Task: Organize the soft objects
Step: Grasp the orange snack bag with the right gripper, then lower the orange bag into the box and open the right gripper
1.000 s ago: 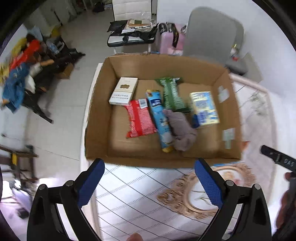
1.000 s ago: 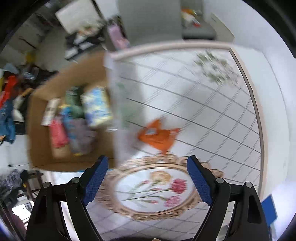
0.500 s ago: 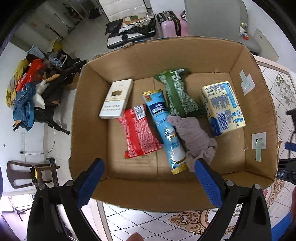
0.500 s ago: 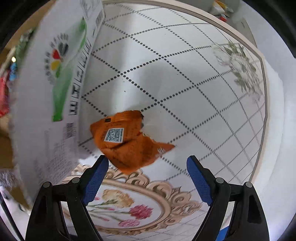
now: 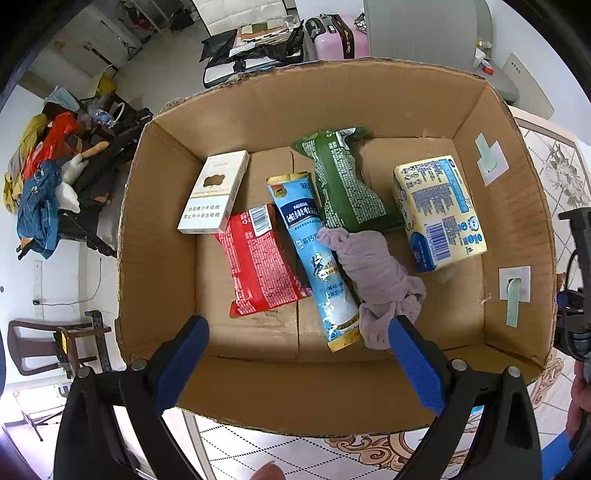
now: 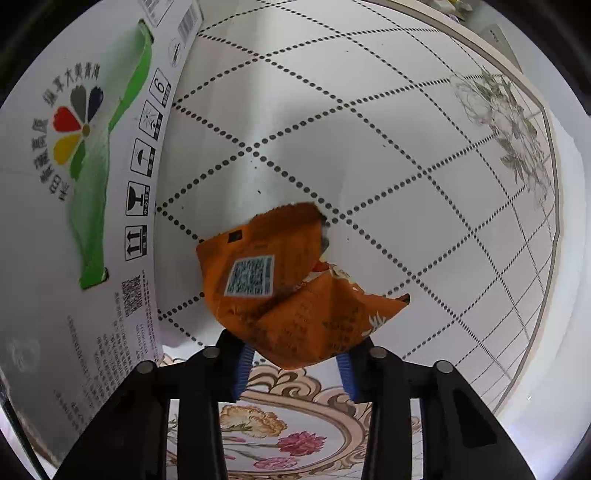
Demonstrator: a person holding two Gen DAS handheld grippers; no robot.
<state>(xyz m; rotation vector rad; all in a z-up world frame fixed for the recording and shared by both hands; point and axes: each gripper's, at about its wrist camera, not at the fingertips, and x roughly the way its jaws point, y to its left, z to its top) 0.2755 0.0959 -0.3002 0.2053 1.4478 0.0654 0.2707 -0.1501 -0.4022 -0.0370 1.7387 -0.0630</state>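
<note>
In the left wrist view a cardboard box (image 5: 162, 258) holds a mauve cloth bundle (image 5: 373, 273), a red packet (image 5: 264, 273), a blue tube packet (image 5: 314, 254), a green packet (image 5: 343, 184), a yellow-blue pack (image 5: 437, 210) and a white carton (image 5: 214, 192). My left gripper (image 5: 299, 362) is open and empty above the box's near wall. In the right wrist view a crumpled orange packet (image 6: 280, 288) lies on the table beside the box's white printed outer wall (image 6: 74, 184). My right gripper (image 6: 295, 365) has its jaws narrowed around the packet's near edge.
The table has a white dotted-grid cloth (image 6: 369, 147) with a floral oval medallion (image 6: 266, 428) at the near side. Beyond the box lie the floor, a clothes pile (image 5: 40, 184), a chair (image 5: 424, 33) and a pink suitcase (image 5: 340, 37). The table edge (image 6: 554, 206) curves at the right.
The left gripper moved forward over the box, still open. The right gripper dropped toward the orange packet and its jaws closed in from wide open onto the packet's near edge.
</note>
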